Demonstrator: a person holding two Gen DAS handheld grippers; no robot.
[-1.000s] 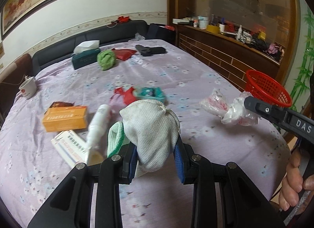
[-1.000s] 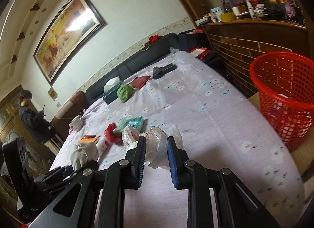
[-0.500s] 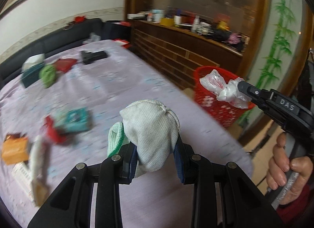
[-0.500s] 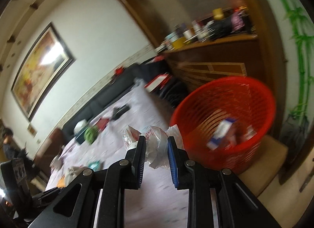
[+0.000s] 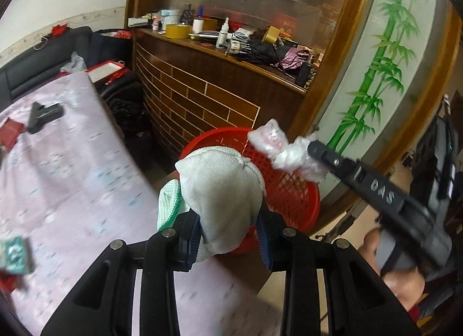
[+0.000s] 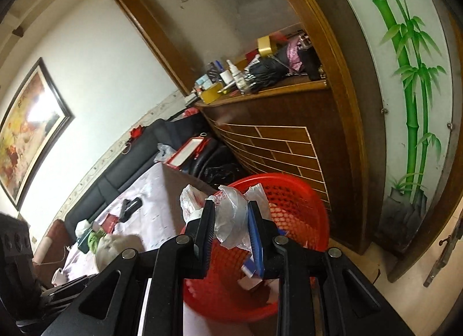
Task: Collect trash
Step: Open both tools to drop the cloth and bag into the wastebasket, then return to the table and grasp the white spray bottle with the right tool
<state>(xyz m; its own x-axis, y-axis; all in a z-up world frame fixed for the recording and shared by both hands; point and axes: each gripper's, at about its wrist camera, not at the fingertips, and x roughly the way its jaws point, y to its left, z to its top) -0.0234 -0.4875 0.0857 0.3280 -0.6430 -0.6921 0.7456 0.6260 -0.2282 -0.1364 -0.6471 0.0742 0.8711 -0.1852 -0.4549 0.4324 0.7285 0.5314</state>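
The crumpled clear plastic bag (image 6: 231, 220) is pinched in the right claw (image 6: 231, 221) directly above the red mesh plastic basket (image 6: 295, 214), and the balled white knitted glove (image 5: 222, 202) is pinched in the left claw (image 5: 228, 237) just short of the basket rim, over the edge of the table (image 5: 72, 179) with its lilac floral cloth. The step in hand is the drop: the right claw should spread first to release the bag, and the left claw must advance over the opening before spreading. Compared with half a second ago, both claws have moved off the table toward the basket, which now lies directly under the bag.
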